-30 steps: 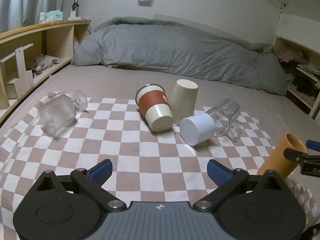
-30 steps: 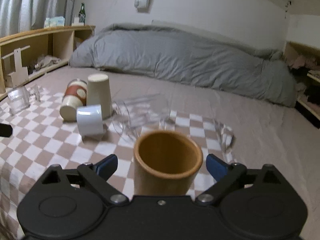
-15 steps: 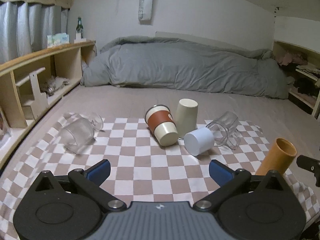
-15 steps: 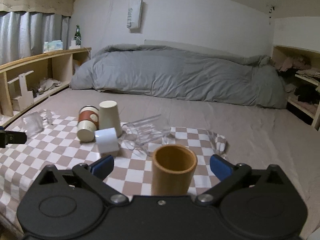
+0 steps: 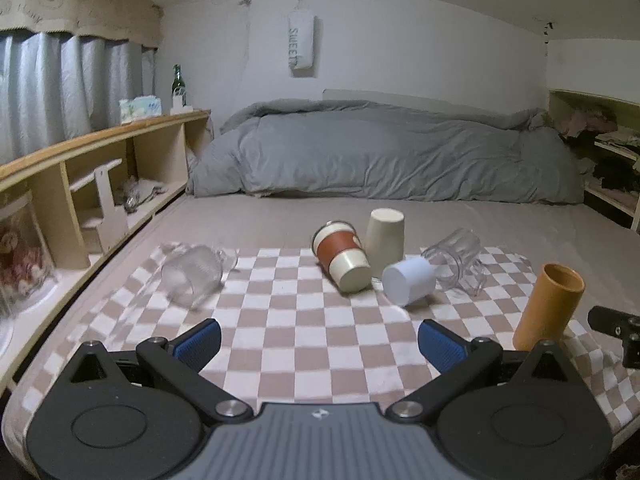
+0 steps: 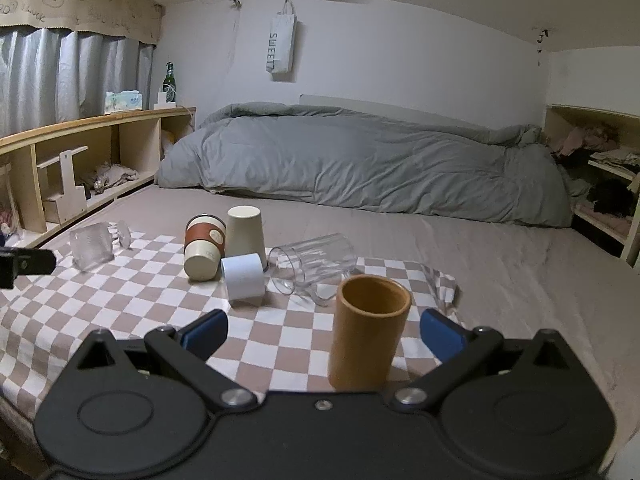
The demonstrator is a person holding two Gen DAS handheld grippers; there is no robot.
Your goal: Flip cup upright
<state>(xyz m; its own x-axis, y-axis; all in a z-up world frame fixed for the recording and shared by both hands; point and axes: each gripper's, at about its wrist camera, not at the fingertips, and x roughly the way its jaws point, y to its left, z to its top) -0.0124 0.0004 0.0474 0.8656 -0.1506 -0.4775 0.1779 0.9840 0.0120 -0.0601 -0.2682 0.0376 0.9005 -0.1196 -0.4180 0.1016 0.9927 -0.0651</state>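
An orange cup (image 6: 370,330) stands upright on the checkered cloth (image 6: 132,292), mouth up, between my open right gripper's (image 6: 322,330) fingers but untouched by them. It also shows at the right in the left wrist view (image 5: 550,306). My left gripper (image 5: 320,342) is open and empty above the cloth's near edge (image 5: 304,344). On the cloth lie a brown-banded cup (image 5: 342,256), a white cup (image 5: 408,280), a clear mug (image 5: 456,262) and a glass (image 5: 192,276), all on their sides. A cream cup (image 5: 385,232) stands mouth down.
The cloth lies on a bed with a grey duvet (image 5: 384,160) heaped at the back. Wooden shelves (image 5: 80,184) run along the left, more shelves (image 5: 600,160) at the right. The right gripper's tip (image 5: 616,328) shows at the right edge of the left wrist view.
Both grippers have pulled back and risen, so the scene looks farther off. The right gripper has drawn away from the orange cup, which stays standing upright.
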